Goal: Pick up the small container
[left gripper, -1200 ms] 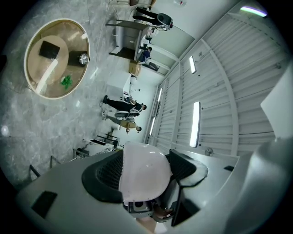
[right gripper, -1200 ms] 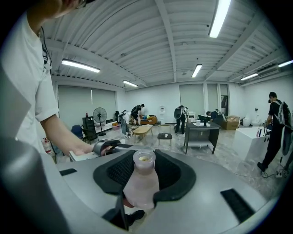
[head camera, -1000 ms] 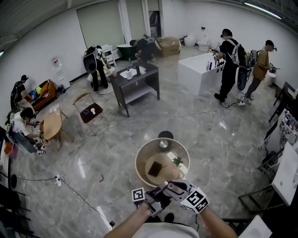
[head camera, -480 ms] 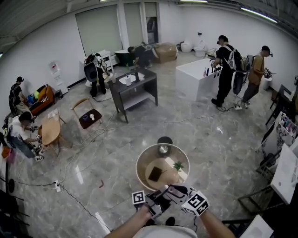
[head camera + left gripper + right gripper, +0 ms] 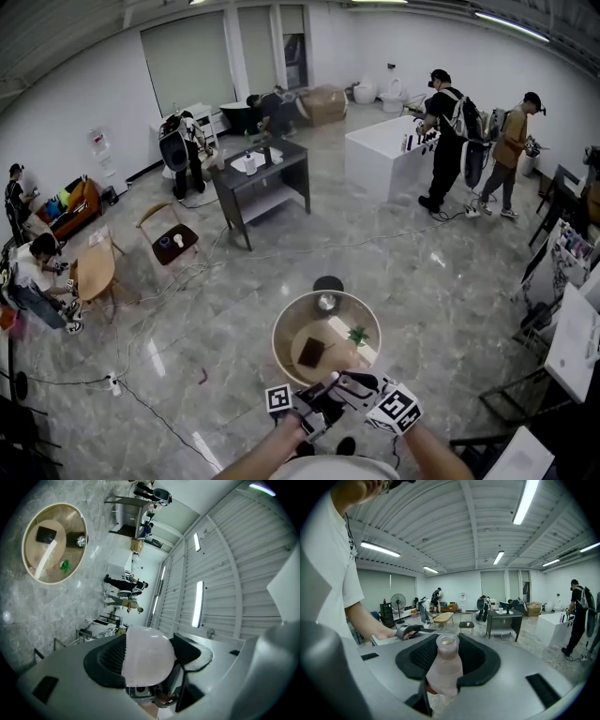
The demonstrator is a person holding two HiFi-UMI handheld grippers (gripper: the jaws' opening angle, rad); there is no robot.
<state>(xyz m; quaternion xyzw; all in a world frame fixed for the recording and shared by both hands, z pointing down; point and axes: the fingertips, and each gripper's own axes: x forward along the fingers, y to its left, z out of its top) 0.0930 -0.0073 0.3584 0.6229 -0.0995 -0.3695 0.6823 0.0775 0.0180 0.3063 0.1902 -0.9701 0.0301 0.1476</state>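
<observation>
Both grippers are held close together near my body, just short of the round table (image 5: 281, 323). In the left gripper view my left gripper (image 5: 149, 641) is shut on a white domed cap (image 5: 146, 663), which fills the gap between the black pads (image 5: 105, 660). My right gripper (image 5: 447, 660) is shut on a small clear pinkish bottle (image 5: 444, 667) that stands upright with an open neck. In the head view the left gripper (image 5: 312, 408) and the right gripper (image 5: 361, 384) nearly touch. On the table are a small metal container (image 5: 326, 302), a brown mat (image 5: 311, 352) and a little green plant (image 5: 358, 334).
A black round stool (image 5: 329, 283) stands behind the table. Farther off are a dark grey table (image 5: 258, 178), a white counter (image 5: 384, 150), a chair (image 5: 173, 239) and several people. Cables (image 5: 141, 394) trail over the marble floor.
The head view has shifted slightly, so the room sits a little differently in frame. Both grippers stay where they were, each still holding its thing.
</observation>
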